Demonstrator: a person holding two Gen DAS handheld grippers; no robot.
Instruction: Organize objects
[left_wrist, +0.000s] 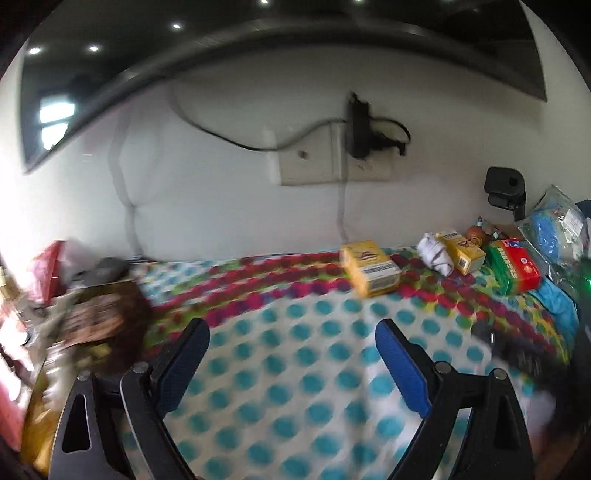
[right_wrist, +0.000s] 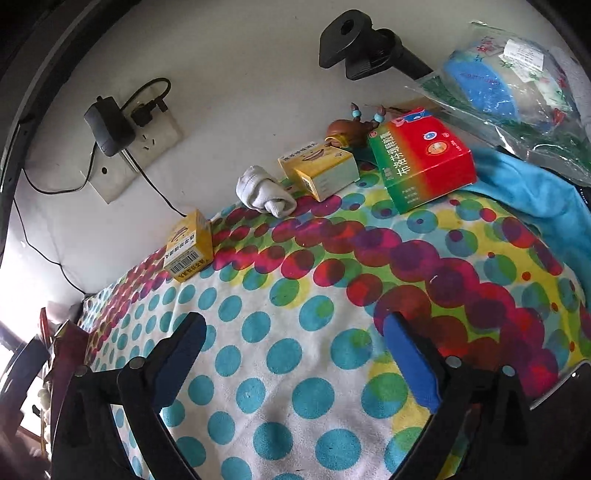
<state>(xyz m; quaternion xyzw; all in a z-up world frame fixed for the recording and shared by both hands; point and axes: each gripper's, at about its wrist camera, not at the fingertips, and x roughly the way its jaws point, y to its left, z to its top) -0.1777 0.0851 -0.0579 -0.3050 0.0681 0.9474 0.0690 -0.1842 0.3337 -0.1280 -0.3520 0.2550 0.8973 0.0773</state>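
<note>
Left wrist view: your left gripper (left_wrist: 291, 328) tilts down over the dotted cloth (left_wrist: 295, 387), jaws wide, empty; the yellow cardboard box (left_wrist: 370, 267) lies well ahead.
Right wrist view: your right gripper (right_wrist: 293, 325) also gapes empty; a rolled white sock (right_wrist: 264, 194) lies far ahead.

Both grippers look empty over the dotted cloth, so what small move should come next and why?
Probably ease the right gripper forward toward the lone yellow box. Its fingers stand open with nothing between them, and that box sits apart from the sock, second yellow box and red-green box lined along the wall.
</note>
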